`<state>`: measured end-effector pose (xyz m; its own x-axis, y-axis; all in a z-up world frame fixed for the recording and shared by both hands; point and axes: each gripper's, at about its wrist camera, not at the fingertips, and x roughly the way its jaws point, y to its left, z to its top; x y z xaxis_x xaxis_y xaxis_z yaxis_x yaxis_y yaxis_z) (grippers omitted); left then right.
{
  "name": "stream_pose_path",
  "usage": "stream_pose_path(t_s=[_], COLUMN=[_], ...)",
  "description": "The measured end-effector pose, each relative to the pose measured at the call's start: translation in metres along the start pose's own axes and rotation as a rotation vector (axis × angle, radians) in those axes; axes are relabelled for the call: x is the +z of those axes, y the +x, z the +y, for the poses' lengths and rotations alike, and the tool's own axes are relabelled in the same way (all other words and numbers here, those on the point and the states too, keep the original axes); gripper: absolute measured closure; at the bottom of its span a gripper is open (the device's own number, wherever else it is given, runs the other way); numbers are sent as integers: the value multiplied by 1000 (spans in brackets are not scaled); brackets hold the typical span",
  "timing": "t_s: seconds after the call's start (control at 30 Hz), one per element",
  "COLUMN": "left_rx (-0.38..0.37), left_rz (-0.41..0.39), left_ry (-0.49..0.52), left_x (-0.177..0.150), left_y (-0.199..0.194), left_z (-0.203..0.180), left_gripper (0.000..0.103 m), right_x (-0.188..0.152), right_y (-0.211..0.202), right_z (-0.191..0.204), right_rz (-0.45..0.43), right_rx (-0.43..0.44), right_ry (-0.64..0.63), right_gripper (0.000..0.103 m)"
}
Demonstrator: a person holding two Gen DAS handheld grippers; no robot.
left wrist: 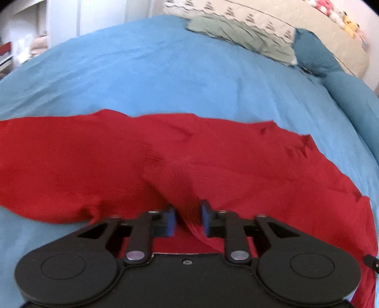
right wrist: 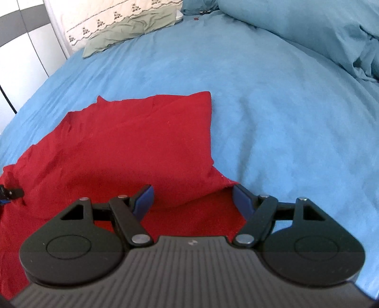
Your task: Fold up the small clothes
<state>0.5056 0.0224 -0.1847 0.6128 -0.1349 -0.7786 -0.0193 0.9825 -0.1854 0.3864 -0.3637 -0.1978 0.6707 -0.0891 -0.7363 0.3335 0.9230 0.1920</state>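
Observation:
A red garment (left wrist: 118,161) lies spread across the blue bedspread (left wrist: 165,75). My left gripper (left wrist: 188,219) is nearly shut, with a bunched ridge of the red cloth pinched between its blue pads. In the right wrist view the same red garment (right wrist: 132,142) lies with a folded corner pointing away. My right gripper (right wrist: 193,201) is open, its blue pads wide apart over the near edge of the cloth, holding nothing. The tip of the left gripper shows at the left edge (right wrist: 10,193).
A folded green garment (left wrist: 239,35) lies at the far side of the bed by a cream patterned pillow (left wrist: 284,21). Teal pillows (right wrist: 308,30) sit on the right. White cupboard doors (right wrist: 26,47) stand beyond the bed's left edge.

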Motion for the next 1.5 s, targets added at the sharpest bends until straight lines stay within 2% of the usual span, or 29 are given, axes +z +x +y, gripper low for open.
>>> stream_pose_path(t_s=[0.1,0.17,0.23,0.27,0.33,0.4,0.43,0.53,0.67,0.77,0.9,1.0,1.1,1.17,1.27,1.4,1.5], left_rx=[65,132,147,145,145,113,73,12,16,21,28,28,55,59,63,59,70], left_rz=[8,22,19,-3,-62,-96,-99,-82,-21,22,12,3,38,41,40,46,18], left_ry=[-8,-8,-11,3,78,137,150,183,235,236,277,256,235,226,217,156,109], left_x=[0,-1,0,2,6,10,11,9,-4,-12,-14,-12,-15,-20,-19,-11,5], left_y=[-7,-13,-26,-35,-50,-53,-50,-33,-3,13,7,-3,1,1,-6,-27,-58], left_z=[12,21,26,23,8,-9,-17,-35,-45,-41,-41,-36,-27,-22,-21,-11,1], left_gripper=[67,60,58,53,28,17,15,15,15,15,16,15,12,12,12,12,12], right_x=[1,2,3,3,5,10,12,19,13,7,6,9,3,-2,-4,2,14], right_y=[-1,-4,-10,-17,-29,-33,-30,-10,24,23,21,12,6,17,19,-4,-29], right_z=[6,14,19,20,22,29,34,41,35,30,34,37,42,46,44,51,72], right_rz=[14,20,26,16,-22,-57,-70,-48,36,20,27,7,-33,3,-12,-44,-65], right_rx=[-23,-83,-125,-125,-88,-45,-19,30,1,13,3,6,29,-3,-6,18,12], right_ry=[-26,-61,-87,-87,-81,-103,-119,-115,-88,-118,-201,-198,-217,-241,-222,-220,-253], right_gripper=[13,12,12,12,9,5,4,4,5,5,5,4,4,4,3,3,3])
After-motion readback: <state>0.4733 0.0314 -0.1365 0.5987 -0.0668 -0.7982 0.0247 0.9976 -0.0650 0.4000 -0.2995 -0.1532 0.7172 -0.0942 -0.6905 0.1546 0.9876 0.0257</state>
